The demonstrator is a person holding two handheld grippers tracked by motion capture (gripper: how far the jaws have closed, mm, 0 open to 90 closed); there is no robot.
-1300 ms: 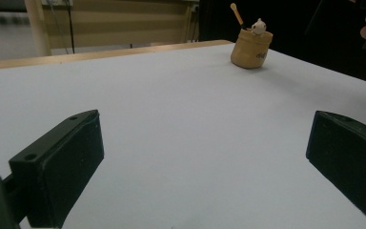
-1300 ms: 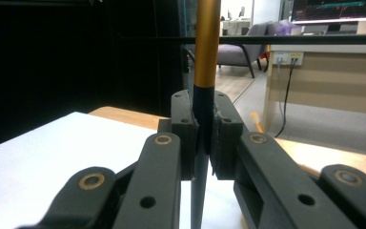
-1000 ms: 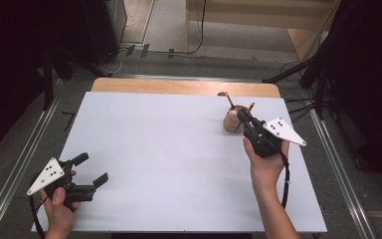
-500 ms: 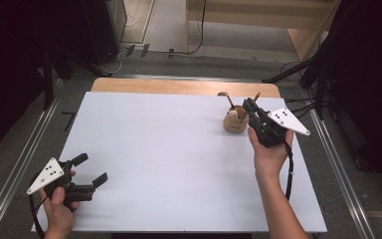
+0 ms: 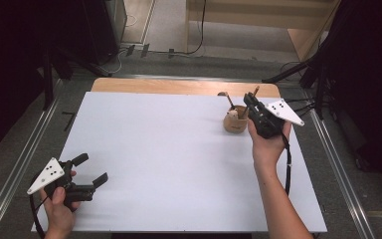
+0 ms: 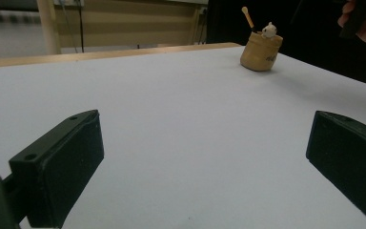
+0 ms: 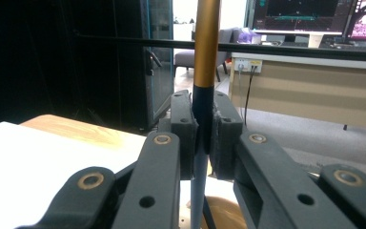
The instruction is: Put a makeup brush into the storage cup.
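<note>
In the high view, the right tongs (image 5: 249, 105) are gripping a stick (image 5: 253, 92) above the wooden pot (image 5: 233, 122) at the far right of the white desk (image 5: 169, 159), while the left tongs (image 5: 90, 169) are resting apart near the front left. In the left gripper view, the jaws are standing wide apart, the pot (image 6: 261, 50) sitting far off. In the right gripper view, the right tongs (image 7: 204, 131) are clamping the upright stick (image 7: 206, 43).

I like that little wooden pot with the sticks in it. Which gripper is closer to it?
The right one. The right gripper is right beside the wooden pot, clamped on a stick above it. The left gripper waits open at the table's near left corner, far away.
</note>
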